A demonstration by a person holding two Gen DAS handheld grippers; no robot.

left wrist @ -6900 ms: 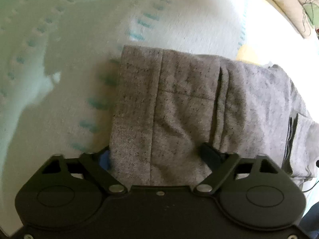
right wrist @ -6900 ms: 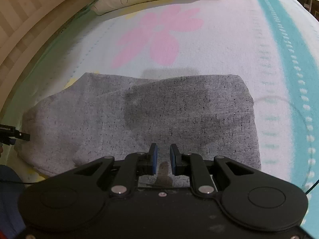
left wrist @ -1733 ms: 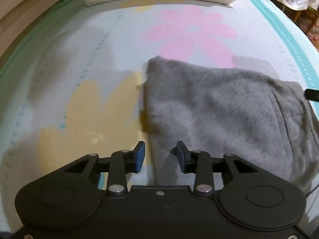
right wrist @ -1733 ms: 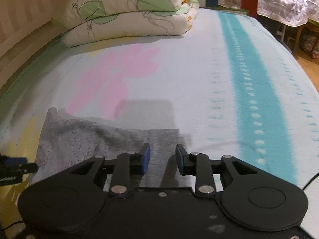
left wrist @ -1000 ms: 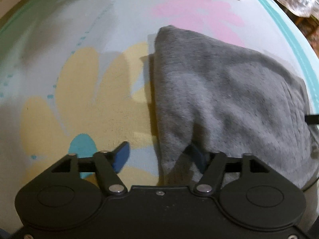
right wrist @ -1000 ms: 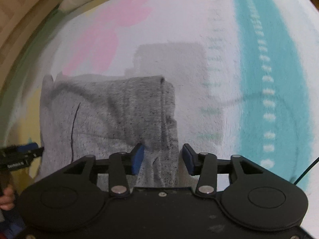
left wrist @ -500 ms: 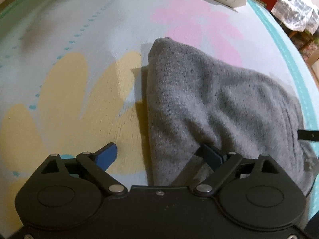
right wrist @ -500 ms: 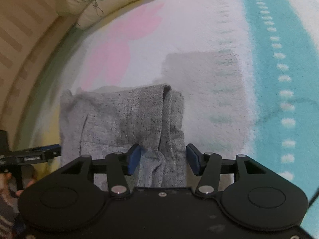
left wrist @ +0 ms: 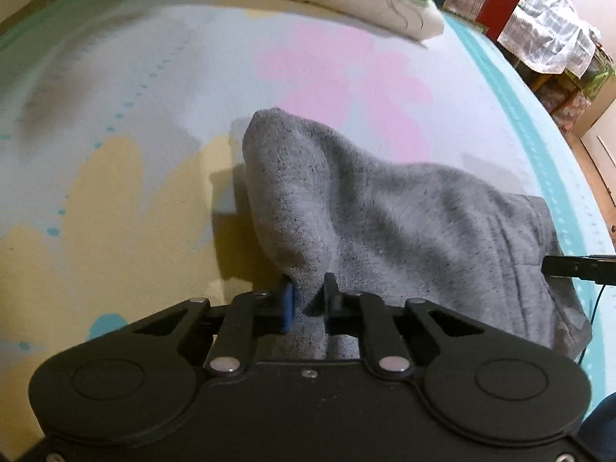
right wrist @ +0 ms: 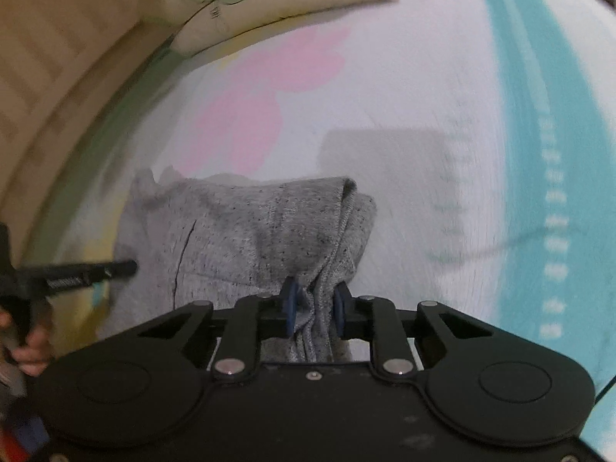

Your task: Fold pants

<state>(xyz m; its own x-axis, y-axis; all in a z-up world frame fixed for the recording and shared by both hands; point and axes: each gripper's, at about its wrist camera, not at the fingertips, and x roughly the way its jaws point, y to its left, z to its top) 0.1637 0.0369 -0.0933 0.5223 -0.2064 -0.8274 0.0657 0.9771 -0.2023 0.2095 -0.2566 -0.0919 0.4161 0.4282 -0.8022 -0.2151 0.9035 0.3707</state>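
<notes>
two near corners of the grey speckled knit pants are pinched at this moment, one in each gripper, and the garment already lies as a compact, layered bundle on the pale bedsheet with pink and yellow flowers. several folds look done: in the right wrist view stacked edges and a hem show at the bundle's right side, and the shape is short and roughly rectangular, not leg-long. what seems left, as i judge it, is one more fold of the near edge over the far part, then a release and a smoothing.

the left gripper has its jaws closing, with a ridge of fabric bunched between the blue pads, which appear to press on it; the cloth rises from the bed into a tented peak ahead of it. the right gripper is likewise closing, a thick gather of several layers caught between its pads.

each view also shows the other tool: a black finger enters at the right edge of the left wrist view, and in the right wrist view the left tool's finger reaches in from the left, with a person's fingers at its handle.

the near edge of the pants is hidden under both black gripper bodies, so how many layers each pinch holds cannot be told. the right wrist view is blurred, and the bundle's underside is out of sight. beyond the sheet lie a cream pillow with green leaf print and a turquoise stripe.
</notes>
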